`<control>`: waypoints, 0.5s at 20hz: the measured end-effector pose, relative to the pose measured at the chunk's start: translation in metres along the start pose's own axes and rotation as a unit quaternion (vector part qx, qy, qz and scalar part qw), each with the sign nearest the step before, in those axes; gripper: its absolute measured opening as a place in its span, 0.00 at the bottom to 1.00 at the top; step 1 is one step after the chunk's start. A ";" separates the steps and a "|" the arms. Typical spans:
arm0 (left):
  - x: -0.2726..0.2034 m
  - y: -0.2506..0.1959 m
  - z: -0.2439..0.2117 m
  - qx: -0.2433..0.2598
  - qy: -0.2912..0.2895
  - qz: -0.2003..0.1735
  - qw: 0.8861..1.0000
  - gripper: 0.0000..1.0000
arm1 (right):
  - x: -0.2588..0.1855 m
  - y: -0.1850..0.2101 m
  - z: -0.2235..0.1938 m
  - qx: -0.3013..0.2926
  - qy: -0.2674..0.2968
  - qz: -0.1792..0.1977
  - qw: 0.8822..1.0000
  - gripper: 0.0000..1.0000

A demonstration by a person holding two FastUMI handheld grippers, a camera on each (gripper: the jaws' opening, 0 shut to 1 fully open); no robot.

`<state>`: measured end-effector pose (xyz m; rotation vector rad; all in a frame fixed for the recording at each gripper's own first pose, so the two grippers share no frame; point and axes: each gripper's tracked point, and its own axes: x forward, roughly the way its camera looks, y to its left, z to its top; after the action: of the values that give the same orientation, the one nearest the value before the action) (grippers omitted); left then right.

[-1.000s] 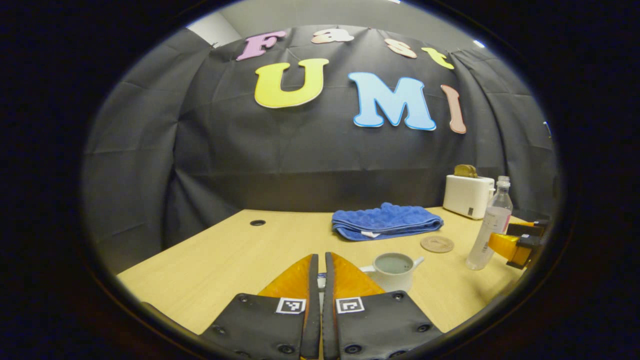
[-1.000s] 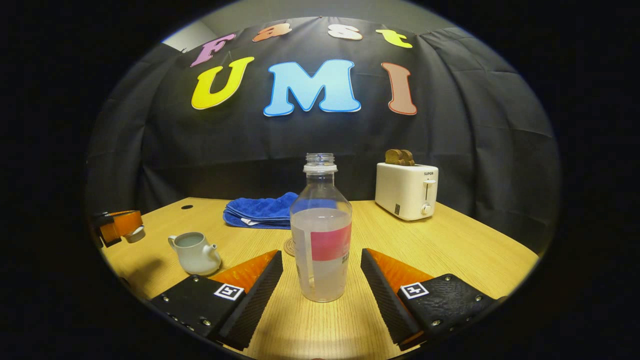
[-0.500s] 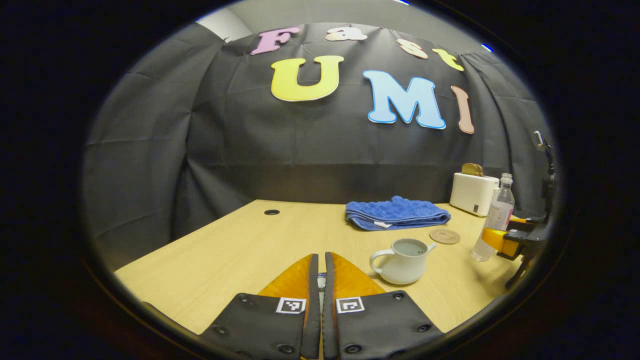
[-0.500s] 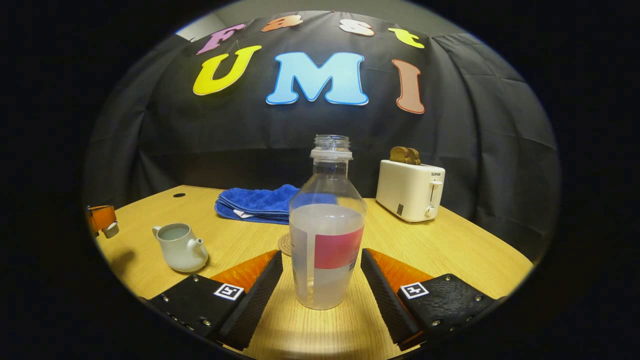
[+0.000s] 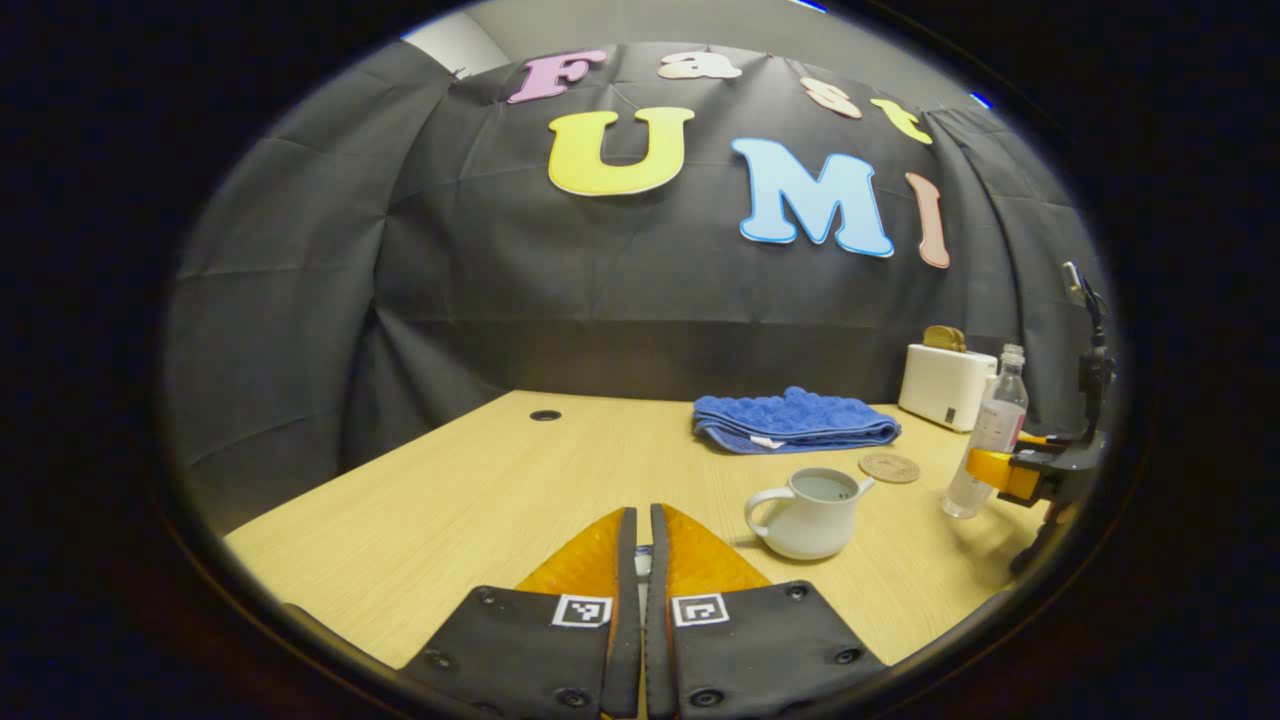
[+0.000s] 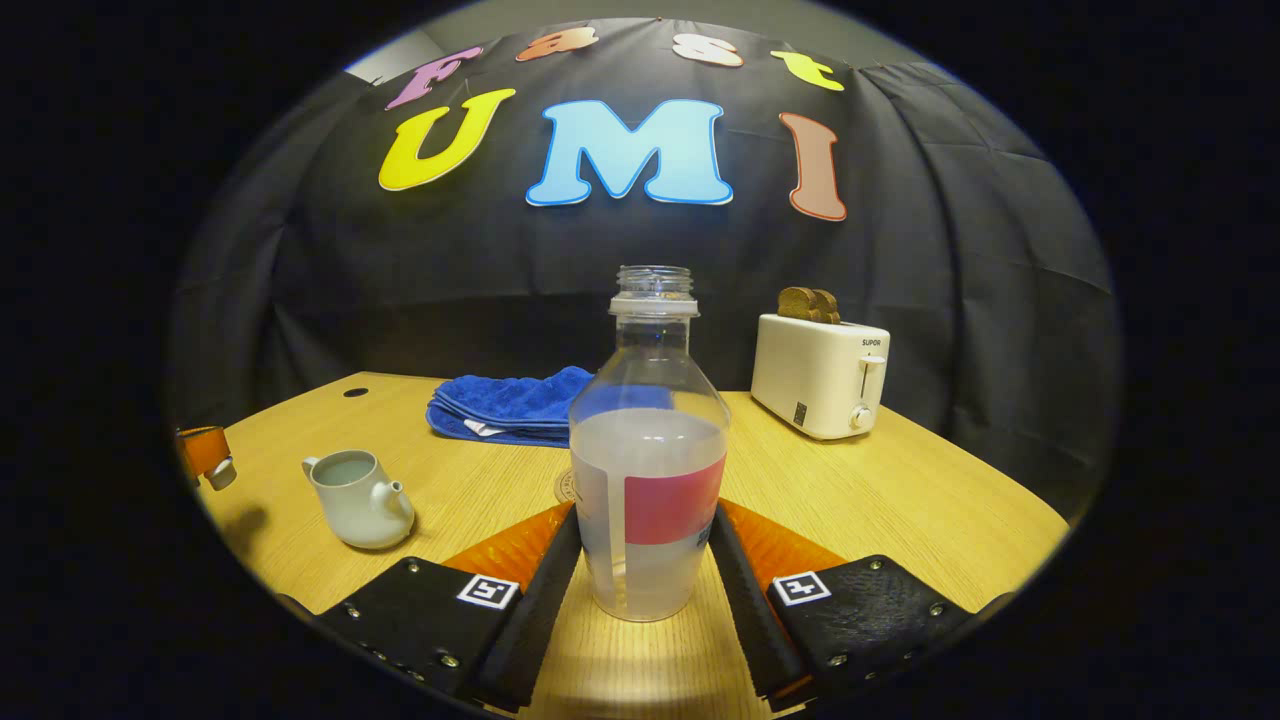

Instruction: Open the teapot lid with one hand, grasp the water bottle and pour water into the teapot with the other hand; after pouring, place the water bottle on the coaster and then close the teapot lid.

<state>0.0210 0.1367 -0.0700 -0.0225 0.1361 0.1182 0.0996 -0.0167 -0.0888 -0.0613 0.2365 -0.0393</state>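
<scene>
One water bottle [image 6: 648, 470] stands on the table [image 6: 900, 500] between my right gripper [image 6: 645, 560] fingers, both seemingly pressing it. One open teapot [image 6: 358, 496] sits left; the bottle half hides one coaster [image 5: 889, 467]. My left gripper [image 5: 641, 545] pinches something barely visible, perhaps the lid.

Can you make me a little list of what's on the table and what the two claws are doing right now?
table: light wood
teapot: white, lid off, liquid inside
teapot lid: pinched in the left claw, away from the pot
water bottle: upright on the table, no cap, partly full
right claw: fingers closed against both sides of the bottle
coaster: round, behind the bottle
towel: blue, folded, at the back
toaster: white, bread in the slots
</scene>
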 end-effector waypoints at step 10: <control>-0.001 0.003 -0.006 -0.003 0.006 -0.004 1.000 0.09 | -0.001 0.014 0.020 -0.197 -0.018 -0.034 0.980 0.76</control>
<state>0.0193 0.1395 -0.0761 -0.0289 0.1477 0.1112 0.1043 -0.0014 -0.0700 -0.4636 0.2030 -0.0586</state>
